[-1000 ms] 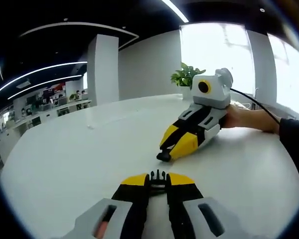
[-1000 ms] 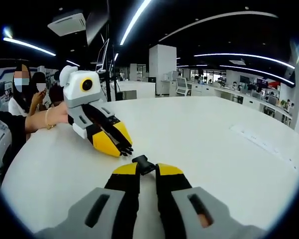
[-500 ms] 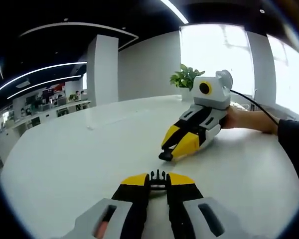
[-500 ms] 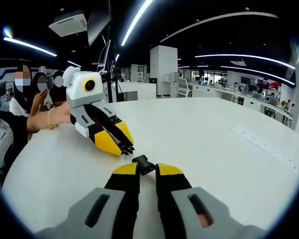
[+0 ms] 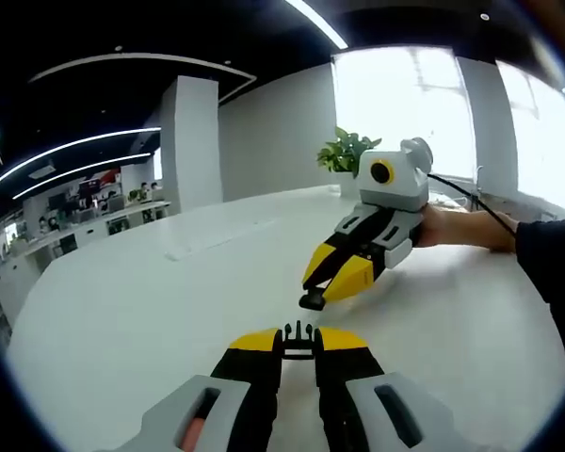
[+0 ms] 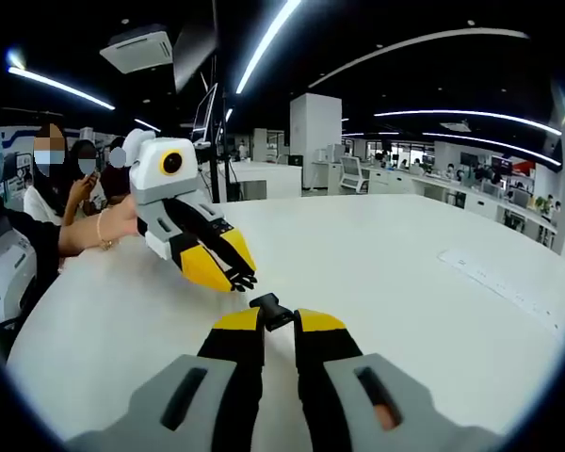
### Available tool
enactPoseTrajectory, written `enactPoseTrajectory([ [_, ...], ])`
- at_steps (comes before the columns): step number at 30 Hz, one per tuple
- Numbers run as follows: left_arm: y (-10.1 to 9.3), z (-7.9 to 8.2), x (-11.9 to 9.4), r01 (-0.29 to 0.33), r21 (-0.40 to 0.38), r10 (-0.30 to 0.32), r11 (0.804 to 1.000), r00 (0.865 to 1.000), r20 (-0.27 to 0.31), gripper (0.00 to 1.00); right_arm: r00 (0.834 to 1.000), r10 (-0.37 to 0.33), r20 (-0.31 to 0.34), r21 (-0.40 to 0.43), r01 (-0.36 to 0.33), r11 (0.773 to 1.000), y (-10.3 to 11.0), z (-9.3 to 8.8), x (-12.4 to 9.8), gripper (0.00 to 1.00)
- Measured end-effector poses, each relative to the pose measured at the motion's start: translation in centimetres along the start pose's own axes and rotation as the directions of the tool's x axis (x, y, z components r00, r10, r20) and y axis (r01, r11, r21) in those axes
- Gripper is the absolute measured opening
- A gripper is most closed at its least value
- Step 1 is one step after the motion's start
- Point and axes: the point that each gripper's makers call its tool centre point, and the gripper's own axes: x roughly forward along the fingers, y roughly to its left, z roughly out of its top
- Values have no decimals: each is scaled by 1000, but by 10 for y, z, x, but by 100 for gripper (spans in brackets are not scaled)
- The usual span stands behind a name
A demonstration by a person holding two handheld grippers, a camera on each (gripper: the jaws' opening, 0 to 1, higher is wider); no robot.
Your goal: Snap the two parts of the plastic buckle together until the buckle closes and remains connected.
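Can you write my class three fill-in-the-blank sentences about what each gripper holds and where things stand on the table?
1. The left gripper is shut on the pronged buckle part, coloured ____.
2. The right gripper grips the other buckle part, so the two parts are ____ joined.
3. The potted plant stands on the ____ table.

Missing words: black; not yet; white

Left gripper (image 5: pixel 299 341) jaws are covering most of the pronged buckle half (image 5: pixel 300 331), only the prong tips showing. Right gripper (image 6: pixel 280 321) jaws are hiding the rear of the socket buckle half (image 6: pixel 271 309). Sleeve (image 5: pixel 552 268) is getting cut off at the left gripper view's edge. Distant desks (image 6: pixel 457 181) are too small and blurred to make out.
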Motion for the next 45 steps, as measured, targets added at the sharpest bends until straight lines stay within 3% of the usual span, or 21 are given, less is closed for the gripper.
enactPoseTrajectory([
  [12, 11, -5, -3, -11, -23, 11, 1000, 1000, -4, 13, 999, -37, -13, 14, 37, 999, -12, -9, -5, 13],
  [23, 18, -6, -8, -37, -13, 37, 999, 999, -11, 13, 999, -36, -3, -6, 35, 999, -11, -2, -10, 13],
  [37, 14, 0, -12, -28, -7, 28, 1000, 1000, 10, 13, 998, -59, 19, 16, 59, 998, -11, -2, -26, 13],
  [45, 13, -7, -10, -19, 2, 19, 1000, 1000, -17, 13, 999, -43, 28, 13, 43, 999, -4, 1, -26, 13],
])
